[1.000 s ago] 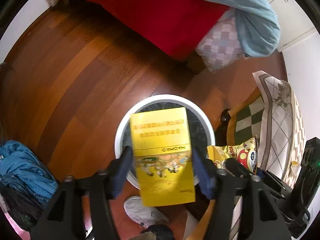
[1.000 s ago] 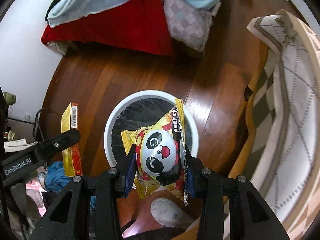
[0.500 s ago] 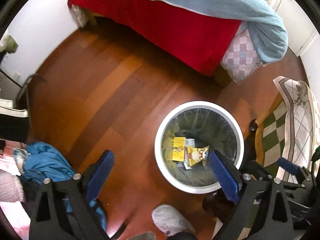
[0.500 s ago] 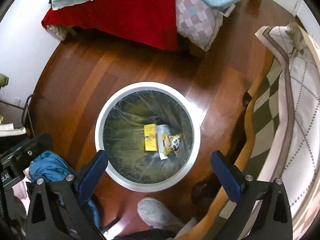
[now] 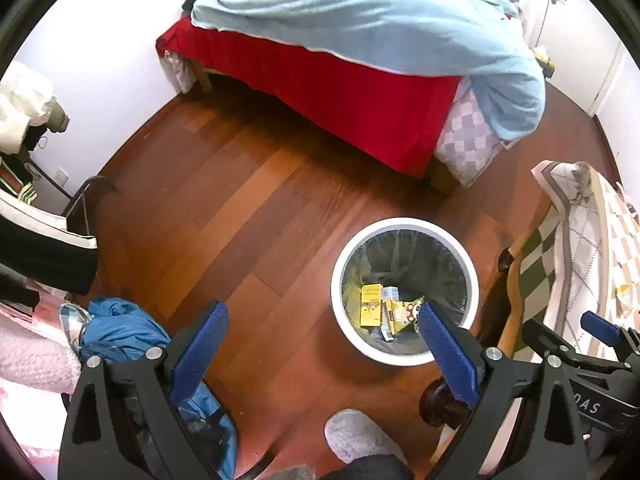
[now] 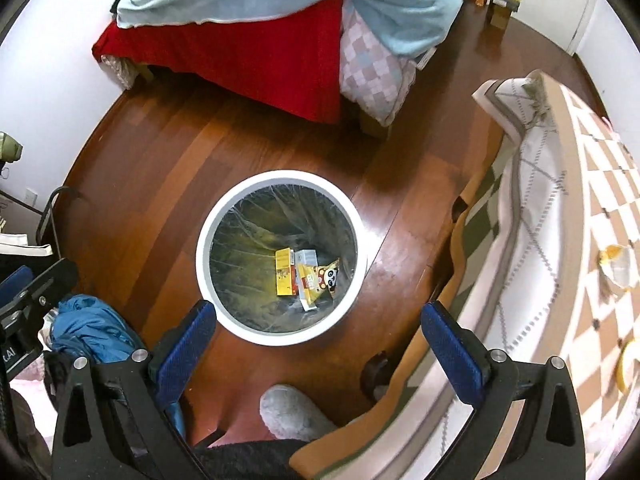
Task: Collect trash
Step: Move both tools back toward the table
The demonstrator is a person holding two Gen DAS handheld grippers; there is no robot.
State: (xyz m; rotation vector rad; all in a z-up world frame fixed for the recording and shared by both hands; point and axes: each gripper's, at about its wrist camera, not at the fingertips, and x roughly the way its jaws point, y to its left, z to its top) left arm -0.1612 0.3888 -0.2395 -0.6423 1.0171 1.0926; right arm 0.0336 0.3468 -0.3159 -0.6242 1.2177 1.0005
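Observation:
A white round trash bin (image 5: pixel 404 356) (image 6: pixel 240 328) with a clear liner stands on the wood floor. Inside lie a yellow box (image 5: pixel 370 305) (image 6: pixel 284 271), a panda snack bag (image 5: pixel 404 314) (image 6: pixel 322 280) and a small white carton (image 6: pixel 307 258). My left gripper (image 5: pixel 322 344) is open and empty, high above the floor, left of the bin. My right gripper (image 6: pixel 318 340) is open and empty above the bin's near rim. The right gripper also shows at the lower right of the left wrist view (image 5: pixel 592 344).
A bed (image 5: pixel 340 80) with red sheet and blue blanket stands behind. A table with a checked cloth (image 6: pixel 560 220) is at the right, with scraps (image 6: pixel 616 264) on it. Blue clothes (image 5: pixel 116 332) lie at the left. A grey slipper (image 6: pixel 292 412) is below.
Both grippers opened and let go of the yellow box and the panda bag, which now lie in the bin. Both grippers have risen higher above the floor.

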